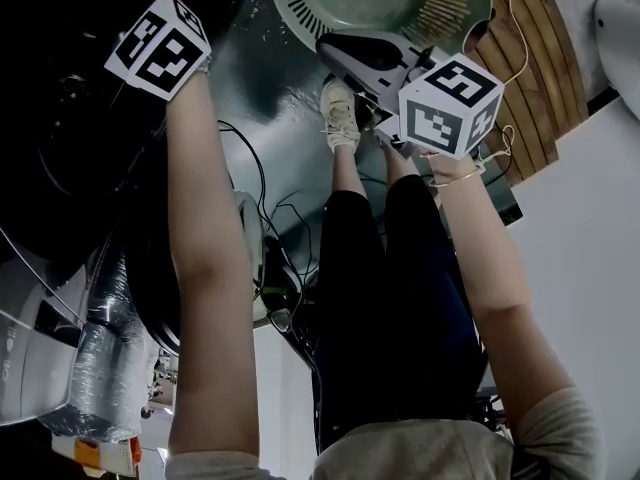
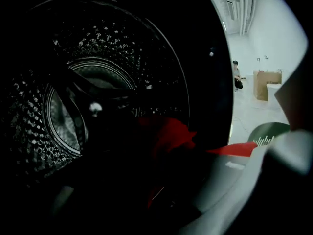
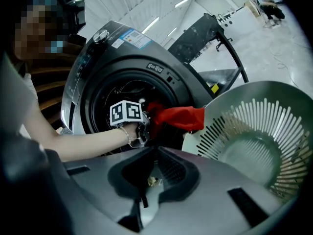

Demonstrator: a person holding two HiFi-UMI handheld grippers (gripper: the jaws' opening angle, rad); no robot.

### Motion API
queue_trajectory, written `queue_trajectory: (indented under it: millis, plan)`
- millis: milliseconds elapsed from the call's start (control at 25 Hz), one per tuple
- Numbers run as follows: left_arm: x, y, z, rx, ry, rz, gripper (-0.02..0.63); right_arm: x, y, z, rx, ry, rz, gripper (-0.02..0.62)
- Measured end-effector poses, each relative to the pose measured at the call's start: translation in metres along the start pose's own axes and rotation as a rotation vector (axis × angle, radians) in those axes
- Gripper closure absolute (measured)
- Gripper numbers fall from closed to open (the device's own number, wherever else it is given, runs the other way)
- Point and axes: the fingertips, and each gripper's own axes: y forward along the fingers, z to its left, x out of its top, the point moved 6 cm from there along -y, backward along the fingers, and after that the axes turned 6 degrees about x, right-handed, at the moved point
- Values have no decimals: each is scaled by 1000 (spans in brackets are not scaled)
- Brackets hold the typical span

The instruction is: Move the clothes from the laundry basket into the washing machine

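Observation:
The dark front-loading washing machine [image 3: 122, 48] stands with its door open. My left gripper [image 3: 142, 128] reaches into the mouth of the drum [image 2: 73, 97]. A red garment [image 3: 177, 116] lies across that mouth right beside it, with one end over the grey door seal [image 2: 234, 149]. In the left gripper view the jaws are lost in the dark and the red garment [image 2: 168, 133] sits just ahead of them. The right gripper [image 3: 149, 180] is shut and empty, hovering by the pale green laundry basket [image 3: 254, 146], whose inside shows no clothes.
The person's legs and a shoe [image 1: 340, 113] stand between the arms, with black cables [image 1: 250, 168] on the floor. A silver duct hose [image 1: 100, 348] runs at the left. A black metal stand [image 3: 205, 38] rises behind the machine. Cardboard boxes [image 2: 266, 84] sit far off.

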Motion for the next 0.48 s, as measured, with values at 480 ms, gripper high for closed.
queue_trajectory:
  millis: [480]
  plan:
    - [-27,-31,14,51,-307,100,314,0,-7,8,7,25,-10,565]
